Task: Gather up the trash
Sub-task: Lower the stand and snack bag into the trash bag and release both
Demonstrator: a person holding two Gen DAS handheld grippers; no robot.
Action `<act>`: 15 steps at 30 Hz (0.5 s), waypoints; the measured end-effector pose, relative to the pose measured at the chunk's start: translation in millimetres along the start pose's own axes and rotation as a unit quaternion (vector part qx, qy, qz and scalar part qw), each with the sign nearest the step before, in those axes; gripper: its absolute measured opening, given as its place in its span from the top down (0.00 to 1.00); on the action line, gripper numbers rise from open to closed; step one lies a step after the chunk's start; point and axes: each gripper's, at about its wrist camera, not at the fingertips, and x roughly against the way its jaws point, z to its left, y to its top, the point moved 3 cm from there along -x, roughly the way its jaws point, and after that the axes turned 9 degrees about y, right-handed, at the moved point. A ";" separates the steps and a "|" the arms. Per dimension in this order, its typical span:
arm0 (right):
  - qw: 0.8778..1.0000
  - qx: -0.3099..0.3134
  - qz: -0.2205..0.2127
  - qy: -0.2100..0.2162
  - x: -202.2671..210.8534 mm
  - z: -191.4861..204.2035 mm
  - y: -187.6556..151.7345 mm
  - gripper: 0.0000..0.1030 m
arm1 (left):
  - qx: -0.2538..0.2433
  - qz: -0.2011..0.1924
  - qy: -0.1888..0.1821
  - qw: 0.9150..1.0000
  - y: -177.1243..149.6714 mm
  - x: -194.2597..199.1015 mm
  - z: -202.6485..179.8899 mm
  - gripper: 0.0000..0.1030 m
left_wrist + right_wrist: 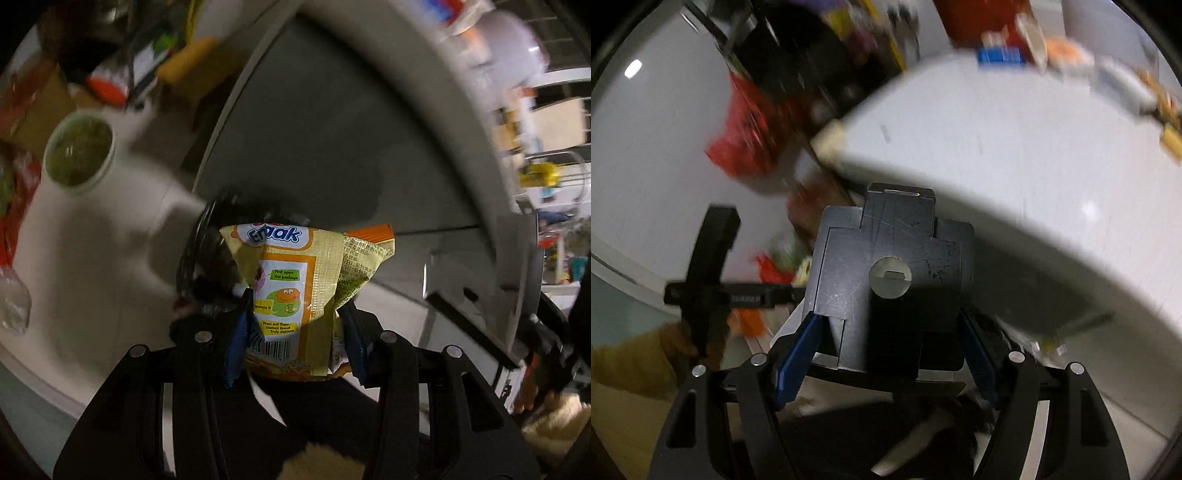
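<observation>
My left gripper (295, 325) is shut on a yellow and orange Enaak snack wrapper (295, 284), held up in front of the camera. Behind the wrapper a dark round opening with black plastic (207, 258) shows, partly hidden. My right gripper (890, 339) is shut on a flattened black cardboard box (890, 266) with a round cutout, held above the white table (1015, 155). The other handheld gripper (709, 280) shows at the left of the right wrist view.
A white cup with green contents (79, 151) stands on the white surface (92, 258) at the left. Blurred packages and boxes (110, 85) lie behind it. A grey panel (332, 129) fills the middle. Red packaging (746, 133) and small items (1001, 55) lie at the table's far edge.
</observation>
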 end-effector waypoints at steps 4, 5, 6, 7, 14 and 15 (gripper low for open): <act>0.997 -0.045 0.050 -0.044 -60.2 -51.0 -47.0 0.30 | -0.011 0.039 0.043 0.998 -2.0 -85.5 3.9 0.58; 0.995 -0.057 0.060 -0.052 -73.7 -63.1 -56.5 0.30 | -0.018 0.049 0.058 0.997 -1.6 -105.9 4.3 0.58; 0.993 -0.076 0.068 -0.060 -91.4 -80.0 -69.1 0.30 | -0.026 0.066 0.071 0.995 -0.3 -133.4 2.6 0.58; 0.991 -0.094 0.073 -0.064 -106.6 -95.1 -79.3 0.30 | -0.031 0.077 0.080 0.993 -1.2 -149.6 3.9 0.58; 0.974 -0.171 0.092 -0.115 -188.8 -171.0 -112.3 0.26 | -0.094 0.157 0.202 0.962 1.8 -260.4 6.7 0.27; 0.970 -0.190 0.095 -0.115 -197.9 -181.4 -116.4 0.23 | -0.096 0.165 0.211 0.959 1.0 -267.0 8.4 0.22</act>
